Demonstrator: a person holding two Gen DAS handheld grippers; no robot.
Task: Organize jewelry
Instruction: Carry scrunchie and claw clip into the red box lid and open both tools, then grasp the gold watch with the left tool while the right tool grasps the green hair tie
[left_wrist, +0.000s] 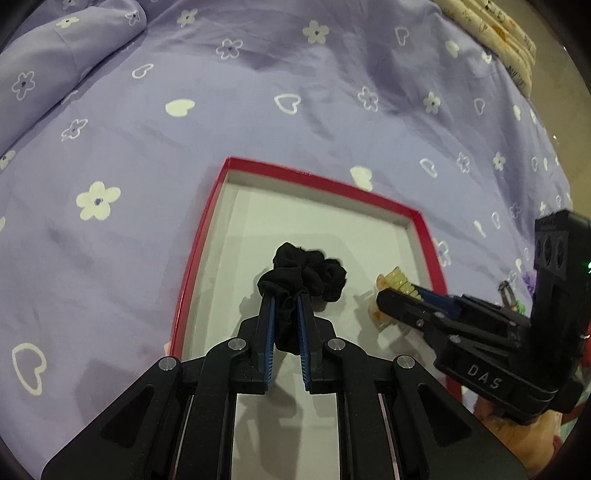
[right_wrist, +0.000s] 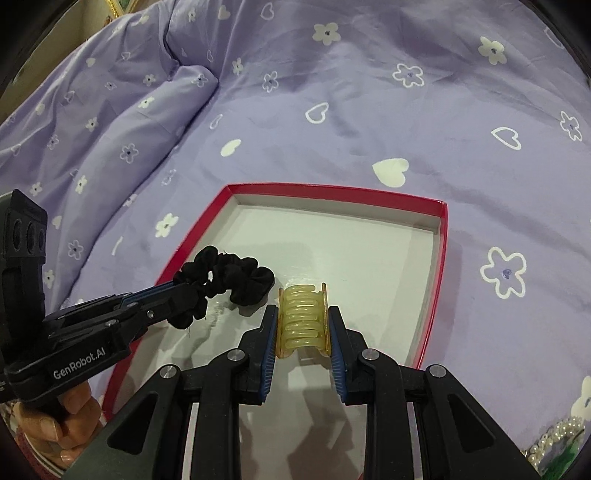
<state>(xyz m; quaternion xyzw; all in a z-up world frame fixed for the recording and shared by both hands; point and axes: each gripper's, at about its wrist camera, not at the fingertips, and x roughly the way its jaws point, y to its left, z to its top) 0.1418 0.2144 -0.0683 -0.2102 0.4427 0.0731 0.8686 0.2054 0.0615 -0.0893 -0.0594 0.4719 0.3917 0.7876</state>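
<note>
While both hang over the red tray (right_wrist: 439, 258), the left gripper (left_wrist: 286, 295) pinches a black scrunchie (left_wrist: 314, 271) and the right gripper (right_wrist: 303, 317) clamps a yellow claw clip (right_wrist: 301, 321).

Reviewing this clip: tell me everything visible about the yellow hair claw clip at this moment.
The hair claw clip is translucent yellowish plastic, with two rows of curved, interlocking teeth closed together between flat amber-tinted side plates. The right gripper is shut on it, its blue pads pressing on both side plates. It sits over the white floor of the red-rimmed box, near the box's right wall; whether it touches the floor cannot be told. The black scrunchie lies close on its left, not clearly touching.
</note>
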